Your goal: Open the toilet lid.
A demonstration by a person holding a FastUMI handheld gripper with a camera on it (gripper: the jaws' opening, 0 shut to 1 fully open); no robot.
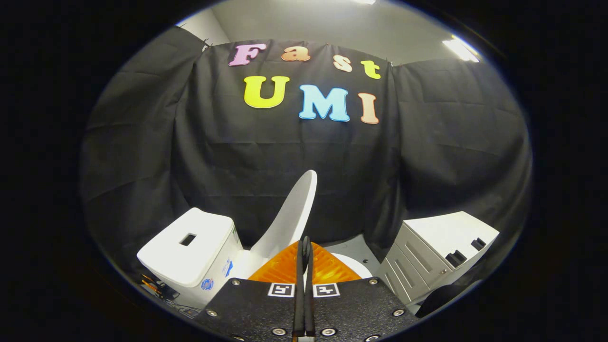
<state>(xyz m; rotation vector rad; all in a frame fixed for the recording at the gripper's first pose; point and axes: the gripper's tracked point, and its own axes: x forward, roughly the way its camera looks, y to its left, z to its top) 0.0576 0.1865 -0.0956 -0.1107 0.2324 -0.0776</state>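
Gripper is clenched: its 2 orange fingers meet at the tips with nothing between them, pointing toward the toilet.

Largest first: black cloth wall behind everything. White drawer cabinet stands well apart from the toilet on the other side of the fingers. Toilet tank sits beside the fingers, with a small rectangular opening in its top. Toilet lid is just beyond the fingertips, already raised and tilted back toward the tank, seen nearly edge-on. A bit of white seat or bowl rim shows past the fingers, mostly hidden.

Judgement: lid looks open or nearly so; can't tell if it rests against the tank yet.

Handling: thin rigid plastic shell, probably light, glossy so likely slippery. It swings on a rear hinge, so it follows an arc. Best hold is the free top edge, far from the hinge, pinched across its thickness. May drop back if released short of balance.
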